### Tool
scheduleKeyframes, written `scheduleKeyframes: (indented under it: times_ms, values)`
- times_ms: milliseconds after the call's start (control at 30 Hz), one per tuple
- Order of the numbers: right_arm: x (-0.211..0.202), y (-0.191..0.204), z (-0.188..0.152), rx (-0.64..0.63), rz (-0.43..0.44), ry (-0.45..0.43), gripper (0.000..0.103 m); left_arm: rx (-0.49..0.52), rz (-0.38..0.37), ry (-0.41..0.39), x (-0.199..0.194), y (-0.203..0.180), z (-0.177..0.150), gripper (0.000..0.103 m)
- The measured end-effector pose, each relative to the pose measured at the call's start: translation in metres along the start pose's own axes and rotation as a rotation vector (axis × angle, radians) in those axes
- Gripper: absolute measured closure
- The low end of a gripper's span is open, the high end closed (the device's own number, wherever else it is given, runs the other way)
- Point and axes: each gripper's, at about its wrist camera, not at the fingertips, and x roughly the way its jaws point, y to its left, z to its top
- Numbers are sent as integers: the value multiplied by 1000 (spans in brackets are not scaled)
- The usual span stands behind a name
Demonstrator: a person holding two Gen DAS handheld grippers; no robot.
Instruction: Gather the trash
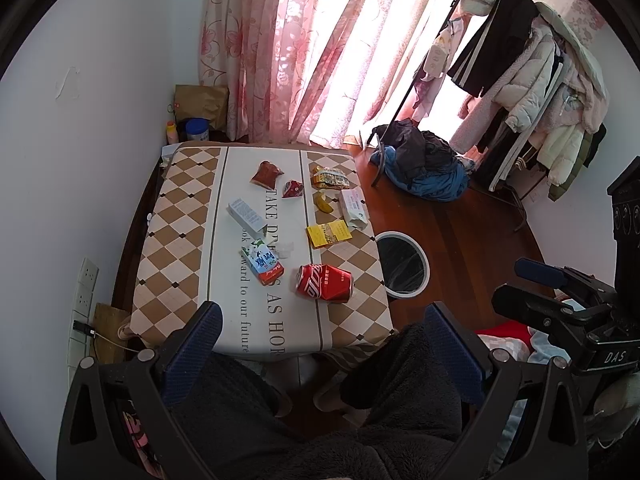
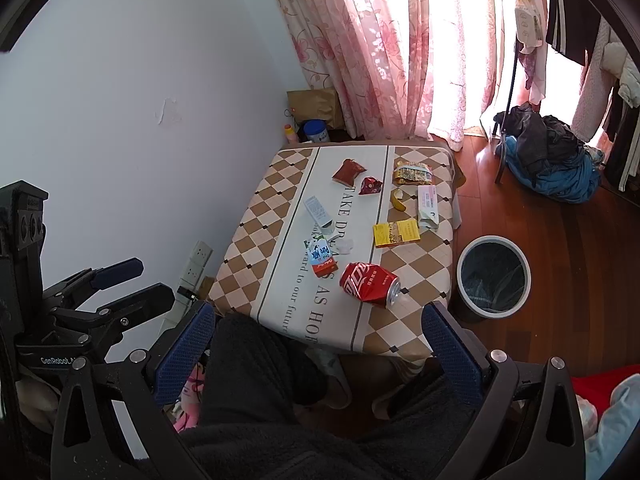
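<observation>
Trash lies scattered on a low table (image 1: pixel 176 240) (image 2: pixel 260 236) with a checkered cloth. Nearest me is a crushed red cola can (image 1: pixel 324 282) (image 2: pixel 370 282), then a small milk carton (image 1: pixel 262 261) (image 2: pixel 320 258), a white box (image 1: pixel 247 213), a yellow packet (image 1: pixel 329 233) (image 2: pixel 396 232), a banana peel (image 1: pixel 323 202), two red wrappers (image 1: pixel 267 174) and a gold snack bag (image 1: pixel 329 176). A white bin (image 1: pixel 403 264) (image 2: pixel 494 276) with a dark liner stands on the floor right of the table. My left gripper (image 1: pixel 320 344) and right gripper (image 2: pixel 320 340) both hang open above dark-clad knees, short of the table.
A wall with sockets (image 1: pixel 86 288) runs along the left. Pink curtains (image 1: pixel 300 48) hang behind the table. A clothes rack (image 1: pixel 528 80) and a heap of clothes (image 1: pixel 424 160) occupy the wooden floor at the right. A brown bag and a blue tub (image 1: pixel 197 130) sit in the corner.
</observation>
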Motion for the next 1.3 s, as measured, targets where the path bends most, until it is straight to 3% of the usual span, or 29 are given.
scheduleKeyframes:
  times_ms: [700,833,867,1067,1300]
  values:
    - [1,0,1,1,3,-2,0,-2,-1,1,0,1,1,0]
    - [9,-6,5,16,-18,-18,0,0,73,-27,9,1,2,0]
    - [16,-8,7,12,-31,-20,0,-3,125,-36,19,3,3,0]
    - [95,-26,10,-16,-113,66,0,-32,263,-6,77,25,-1,0]
    - [234,-46,10,-99,-193,271,0,-113,372,128,178,83,-19,0]
